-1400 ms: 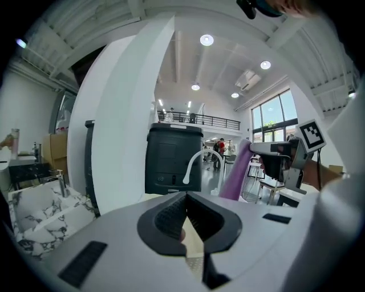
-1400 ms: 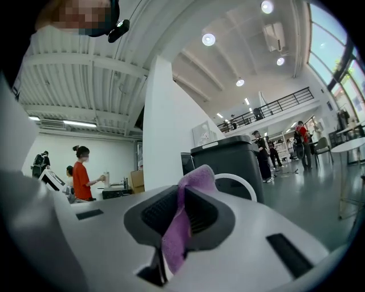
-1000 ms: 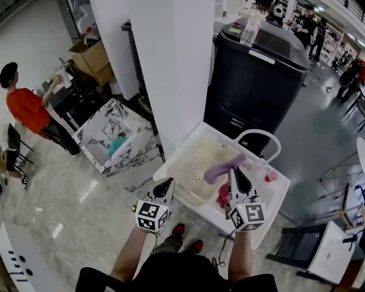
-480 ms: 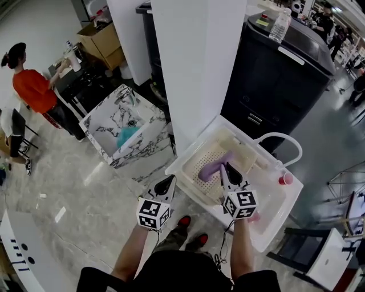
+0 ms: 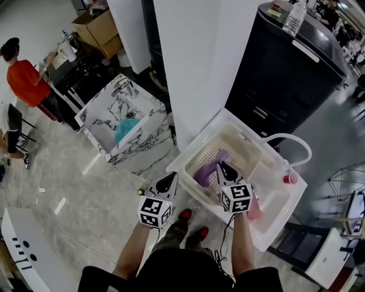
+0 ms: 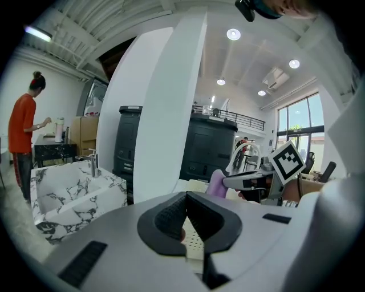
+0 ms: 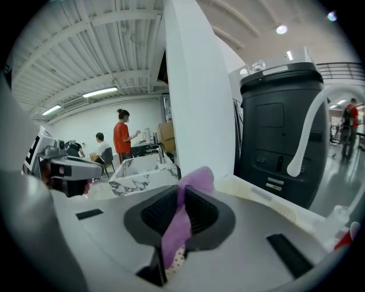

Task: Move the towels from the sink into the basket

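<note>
Head view: a person stands over a white tub [image 5: 272, 212] that holds a cream, perforated basket [image 5: 240, 142], with the left gripper [image 5: 168, 182] and the right gripper [image 5: 227, 169] held out in front.
right gripper: jaws almost together, clamped on a purple towel [image 5: 206, 169]. In the right gripper view the cloth [image 7: 197, 179] is pinched between the dark pads, bunching out above them and hanging below.
purple towel: held over the basket, its free end trailing toward the basket's far side. Whether it touches the basket floor cannot be told.
left gripper: jaws closed on each other with nothing between them. It sits off the tub's near left corner, above the grey floor [image 5: 85, 211].
sink [image 5: 97, 128]: marble-patterned, standing on the floor left of a white pillar [image 5: 194, 68], well apart from the basket.
teal towel [image 5: 122, 130]: lies bunched inside the sink.
pink object [image 5: 254, 211]: lies in the tub just right of the right gripper's marker cube. What it is cannot be told.
red cup [image 5: 291, 178]: at the tub's right edge, below a white hoop handle [image 5: 296, 142].
background: a black cabinet [image 5: 285, 74] stands behind the tub with a clear bottle [image 5: 294, 17] on top. A person in a red shirt [image 5: 25, 80] stands at a counter on the far left.
</note>
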`<state>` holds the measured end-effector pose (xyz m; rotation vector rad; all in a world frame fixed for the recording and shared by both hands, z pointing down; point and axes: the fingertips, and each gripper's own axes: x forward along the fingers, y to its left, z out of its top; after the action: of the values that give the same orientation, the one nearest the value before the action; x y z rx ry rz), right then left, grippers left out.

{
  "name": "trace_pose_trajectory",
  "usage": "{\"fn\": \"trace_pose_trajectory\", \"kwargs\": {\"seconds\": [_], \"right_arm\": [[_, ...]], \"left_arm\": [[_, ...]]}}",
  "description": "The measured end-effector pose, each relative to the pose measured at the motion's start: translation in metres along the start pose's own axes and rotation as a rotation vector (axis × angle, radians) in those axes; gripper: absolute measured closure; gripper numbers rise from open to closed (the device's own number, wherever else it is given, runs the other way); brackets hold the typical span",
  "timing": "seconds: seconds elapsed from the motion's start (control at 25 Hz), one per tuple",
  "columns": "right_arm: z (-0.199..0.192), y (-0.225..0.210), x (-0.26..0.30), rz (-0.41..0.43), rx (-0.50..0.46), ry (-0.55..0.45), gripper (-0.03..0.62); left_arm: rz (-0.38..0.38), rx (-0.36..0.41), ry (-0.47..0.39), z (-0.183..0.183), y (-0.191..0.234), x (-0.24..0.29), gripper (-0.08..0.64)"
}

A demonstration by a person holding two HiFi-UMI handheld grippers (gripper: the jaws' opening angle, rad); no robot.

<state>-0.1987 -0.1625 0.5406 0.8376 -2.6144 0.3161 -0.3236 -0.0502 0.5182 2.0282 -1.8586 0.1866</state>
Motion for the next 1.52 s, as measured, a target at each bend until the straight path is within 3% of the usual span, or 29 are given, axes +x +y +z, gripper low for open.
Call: {"fn": "trace_pose_trajectory", "kwargs": {"seconds": [0.4, 0.44, 0.56, 0.68, 1.2, 1.52], "right_arm": [[-0.014, 0.000, 0.011, 0.020, 0.025, 0.033, 0.532], [-0.012, 0.000, 0.011, 0.021, 0.029, 0.021, 0.521], [-0.007, -0.001, 0.007, 0.024, 0.047, -0.013, 0.407], [-0.002, -0.003, 0.000, 0.020, 0.053, -0.034, 0.391], [0.015, -0.005, -0.049, -0.021, 0.030, -0.134, 0.394], [0.026, -0.026, -0.119, -0.173, -0.006, -0.222, 0.482]], "left_arm": [[0.008, -0.009, 0.022, -0.009, 0.007, 0.005, 0.555], [0.008, -0.008, 0.023, -0.009, 0.007, 0.005, 0.555], [0.006, -0.004, 0.018, -0.007, 0.005, 0.004, 0.555], [0.002, 0.002, 0.012, -0.003, 0.000, 0.003, 0.555], [-0.043, 0.052, -0.021, 0.010, -0.032, -0.003, 0.555], [-0.146, 0.098, -0.053, 0.030, -0.081, 0.004, 0.555]]}}
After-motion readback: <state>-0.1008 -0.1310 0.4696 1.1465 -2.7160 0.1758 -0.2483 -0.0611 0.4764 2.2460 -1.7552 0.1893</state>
